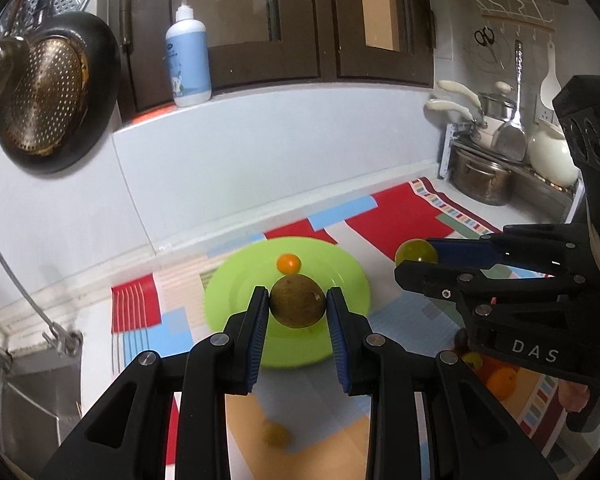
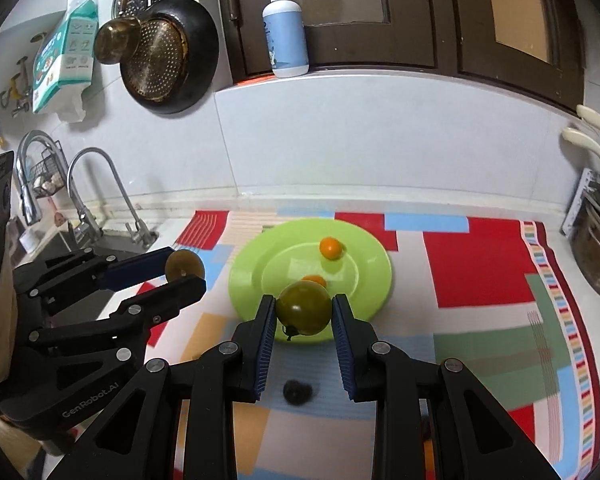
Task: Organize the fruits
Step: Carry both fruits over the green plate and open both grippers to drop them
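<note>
Left wrist view: the left gripper (image 1: 298,304) is seen pinching a round brown fruit (image 1: 297,301) between its blue pads, held above the near part of a green plate (image 1: 228,300). One small orange fruit (image 1: 288,263) is seen lying on the plate, toward its far side. The plate is set on a patchwork mat (image 1: 380,216) of red, blue and pale blocks that is spread over the counter. To the right, the right gripper (image 1: 416,258) is seen side-on, pinching a round green fruit (image 1: 415,253) at its fingertips, beside the plate's right rim. Under that gripper, an orange (image 1: 502,382) is partly seen on the mat, with other fruit next to it too hidden to be named.

From the right wrist view, the green fruit (image 2: 304,307) is shown clamped between the right gripper's (image 2: 304,310) pads, with its stalk pointing down, over the near edge of the plate (image 2: 376,276). Two small orange fruits (image 2: 331,247) are made out on the plate, the nearer one (image 2: 315,280) half hidden behind the green fruit. A dark, blurred fruit (image 2: 297,391) is seen on the mat (image 2: 480,272) below the fingers. At the left, the left gripper (image 2: 186,270) is seen with the brown fruit (image 2: 184,265) held in it, close to the sink taps (image 2: 100,196).
</note>
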{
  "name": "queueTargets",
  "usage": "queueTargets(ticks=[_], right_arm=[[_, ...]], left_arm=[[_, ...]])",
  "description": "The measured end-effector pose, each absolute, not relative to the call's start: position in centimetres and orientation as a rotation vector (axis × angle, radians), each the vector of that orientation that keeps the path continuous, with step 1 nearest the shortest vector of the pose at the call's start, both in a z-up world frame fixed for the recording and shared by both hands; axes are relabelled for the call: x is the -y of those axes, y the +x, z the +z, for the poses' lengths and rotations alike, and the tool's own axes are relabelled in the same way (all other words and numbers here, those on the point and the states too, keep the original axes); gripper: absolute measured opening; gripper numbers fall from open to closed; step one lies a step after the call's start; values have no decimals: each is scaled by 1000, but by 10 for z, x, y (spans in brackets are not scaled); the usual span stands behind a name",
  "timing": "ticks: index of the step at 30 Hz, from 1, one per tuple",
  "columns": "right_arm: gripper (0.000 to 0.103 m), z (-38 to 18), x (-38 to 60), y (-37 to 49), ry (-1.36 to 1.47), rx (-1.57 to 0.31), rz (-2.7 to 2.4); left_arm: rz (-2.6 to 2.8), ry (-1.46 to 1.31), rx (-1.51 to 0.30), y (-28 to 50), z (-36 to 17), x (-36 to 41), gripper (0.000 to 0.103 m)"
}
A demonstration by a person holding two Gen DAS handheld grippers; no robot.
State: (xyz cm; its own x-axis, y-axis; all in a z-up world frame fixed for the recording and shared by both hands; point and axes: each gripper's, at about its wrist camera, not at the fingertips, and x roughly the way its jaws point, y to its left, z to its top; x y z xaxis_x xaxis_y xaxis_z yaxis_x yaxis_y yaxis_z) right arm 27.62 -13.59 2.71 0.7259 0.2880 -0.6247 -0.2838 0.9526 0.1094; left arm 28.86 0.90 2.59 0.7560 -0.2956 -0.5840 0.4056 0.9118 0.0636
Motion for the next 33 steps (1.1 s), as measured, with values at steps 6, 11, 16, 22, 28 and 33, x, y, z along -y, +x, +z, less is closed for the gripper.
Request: queueTargets(ticks=[6,11,16,22,28,33], right_arm=[[29,31,131,309,-10,-734,329],[29,28,128,338,-6,-775,335],[29,20,126,368,4,-827,342],[29,5,124,400,-4,-892,351],[29,-14,126,426,3,-949,354],[29,-29,126,444,3,-997,356]], left_arm=[[-404,172,-635,318,30,-13,30],[-404,165,-672,345,27,-15,30],[-394,147,-719,374,17,-17,30],[-389,145,-770,404,-1,-16,30],[-388,145,-809,428,-18,-13,30],[-388,141,-848,446,-34,-11,30]])
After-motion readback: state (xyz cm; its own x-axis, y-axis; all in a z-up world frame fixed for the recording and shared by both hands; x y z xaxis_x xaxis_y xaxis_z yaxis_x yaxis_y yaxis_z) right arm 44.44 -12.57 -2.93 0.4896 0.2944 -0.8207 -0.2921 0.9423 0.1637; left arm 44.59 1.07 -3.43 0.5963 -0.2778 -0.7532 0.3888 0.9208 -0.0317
